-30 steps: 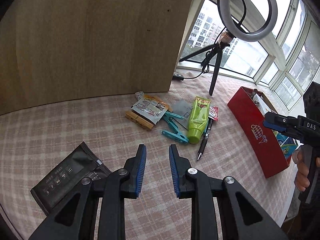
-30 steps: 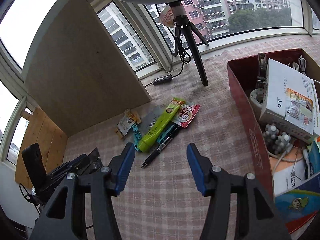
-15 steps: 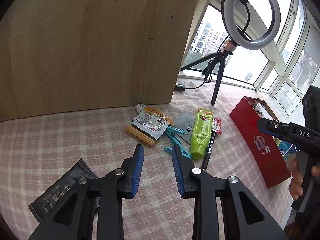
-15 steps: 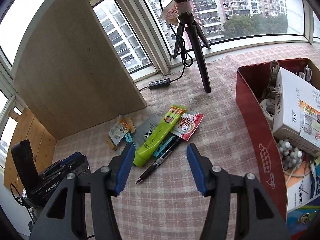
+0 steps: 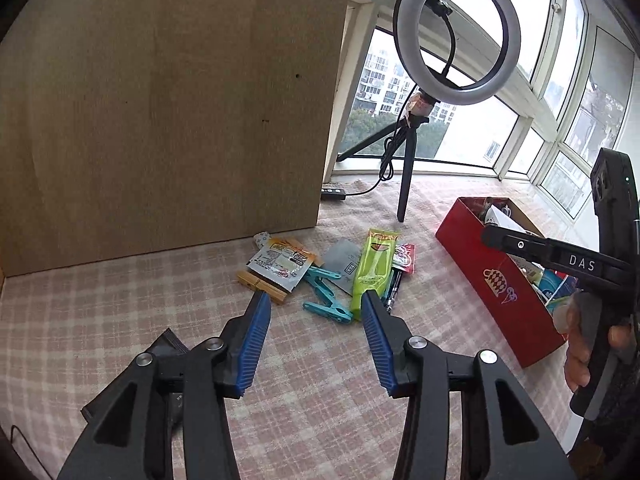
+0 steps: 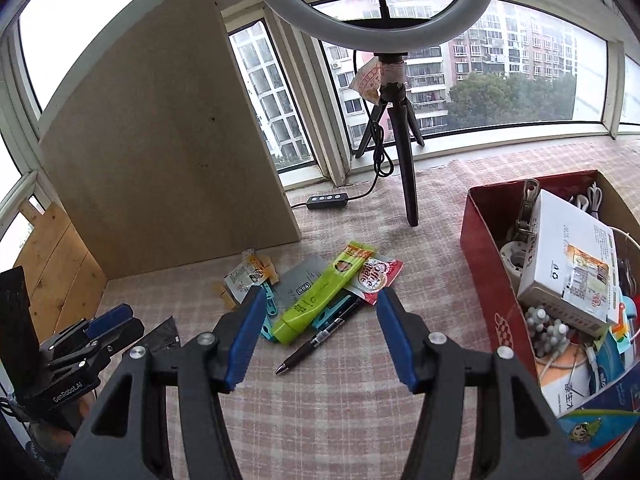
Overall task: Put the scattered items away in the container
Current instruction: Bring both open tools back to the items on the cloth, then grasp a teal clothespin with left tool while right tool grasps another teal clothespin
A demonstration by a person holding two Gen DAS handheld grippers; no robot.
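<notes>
bay windows (image 6: pixel 500 80), wooden board (image 5: pixel 160 100), ring light (image 5: pixel 456 32), checked tablecloth (image 5: pixel 320 400).

A ring light (image 5: pixel 457 32) on a black tripod (image 6: pixel 404 160) stands by the windows (image 6: pixel 520 68), its cable running to an inline controller (image 6: pixel 326 201) on the pink checked tablecloth (image 6: pixel 340 420). A wooden board (image 5: pixel 160 100) stands upright beside it. Apartment blocks (image 6: pixel 492 52) and trees (image 6: pixel 516 96) fill the view outside.

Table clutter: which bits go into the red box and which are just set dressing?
For the job: green tube, black pen, teal clips, sachets, black pouch, red box.

Lying about: ring light, wooden board, inline switch.
</notes>
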